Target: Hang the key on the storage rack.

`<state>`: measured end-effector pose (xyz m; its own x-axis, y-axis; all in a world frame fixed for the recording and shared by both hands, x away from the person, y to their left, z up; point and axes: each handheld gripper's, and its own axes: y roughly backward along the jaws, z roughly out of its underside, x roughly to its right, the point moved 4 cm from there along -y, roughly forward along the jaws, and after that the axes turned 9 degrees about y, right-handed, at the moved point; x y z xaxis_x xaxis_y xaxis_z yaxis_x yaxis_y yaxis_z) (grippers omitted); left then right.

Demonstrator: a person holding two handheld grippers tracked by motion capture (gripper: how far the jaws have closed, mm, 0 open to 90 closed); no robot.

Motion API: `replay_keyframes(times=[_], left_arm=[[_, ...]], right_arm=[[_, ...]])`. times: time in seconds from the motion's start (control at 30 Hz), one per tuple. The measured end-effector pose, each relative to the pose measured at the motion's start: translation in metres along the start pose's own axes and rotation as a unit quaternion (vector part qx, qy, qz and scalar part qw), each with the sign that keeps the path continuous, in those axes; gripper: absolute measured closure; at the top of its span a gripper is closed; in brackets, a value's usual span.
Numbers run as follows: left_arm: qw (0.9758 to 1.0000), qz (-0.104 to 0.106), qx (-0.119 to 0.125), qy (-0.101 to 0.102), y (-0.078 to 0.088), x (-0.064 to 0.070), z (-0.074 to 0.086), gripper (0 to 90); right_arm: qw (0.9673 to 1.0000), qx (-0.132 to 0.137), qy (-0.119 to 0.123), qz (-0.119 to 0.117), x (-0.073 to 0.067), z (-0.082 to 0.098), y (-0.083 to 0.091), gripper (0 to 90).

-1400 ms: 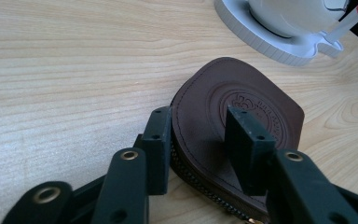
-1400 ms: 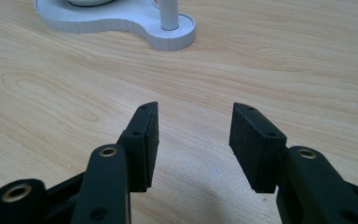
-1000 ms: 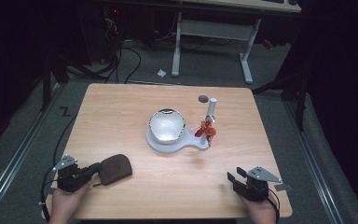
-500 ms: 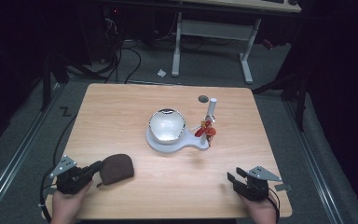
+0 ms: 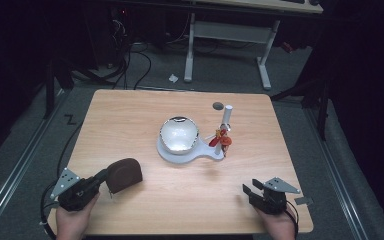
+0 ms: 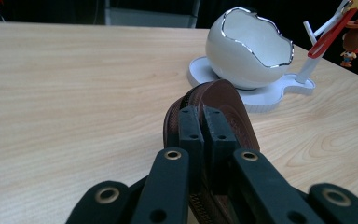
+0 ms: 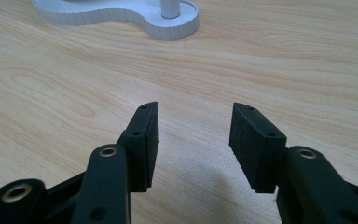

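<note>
A brown zipped leather pouch (image 5: 126,173) is at the table's front left, standing on edge. My left gripper (image 5: 104,176) is shut on its near edge. In the left gripper view the jaws (image 6: 204,116) pinch the zipper side of the pouch (image 6: 228,100), which stands upright between them. My right gripper (image 5: 250,192) rests at the front right, open, with only bare wood between its fingers (image 7: 195,122).
A white egg-shaped bowl with a silver rim (image 5: 179,134) sits on a white stand (image 5: 206,153) at the table's middle. The stand's white post (image 5: 226,116) carries a red keychain figure (image 5: 222,141). A small dark disc (image 5: 218,106) lies behind it. Desk legs stand beyond the table.
The left hand has raised the pouch a little and tipped it up on edge. The right hand has kept still.
</note>
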<state>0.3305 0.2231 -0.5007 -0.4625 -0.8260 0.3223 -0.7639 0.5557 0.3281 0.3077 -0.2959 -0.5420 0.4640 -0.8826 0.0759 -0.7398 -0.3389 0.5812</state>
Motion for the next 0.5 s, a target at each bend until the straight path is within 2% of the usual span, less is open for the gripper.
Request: replay_keyframes(times=[0.23, 0.5], left_arm=[[0.9998, 0.0, 0.013, -0.016, -0.001, 0.016, -0.01, 87.5], [0.9993, 0.009, 0.02, -0.029, -0.011, 0.034, -0.027, 87.6]], right_arm=[[1.0, 0.008, -0.004, -0.003, 0.001, -0.001, 0.002, 52.9], [0.9998, 0.017, -0.009, -0.008, 0.002, -0.003, 0.004, 53.2]])
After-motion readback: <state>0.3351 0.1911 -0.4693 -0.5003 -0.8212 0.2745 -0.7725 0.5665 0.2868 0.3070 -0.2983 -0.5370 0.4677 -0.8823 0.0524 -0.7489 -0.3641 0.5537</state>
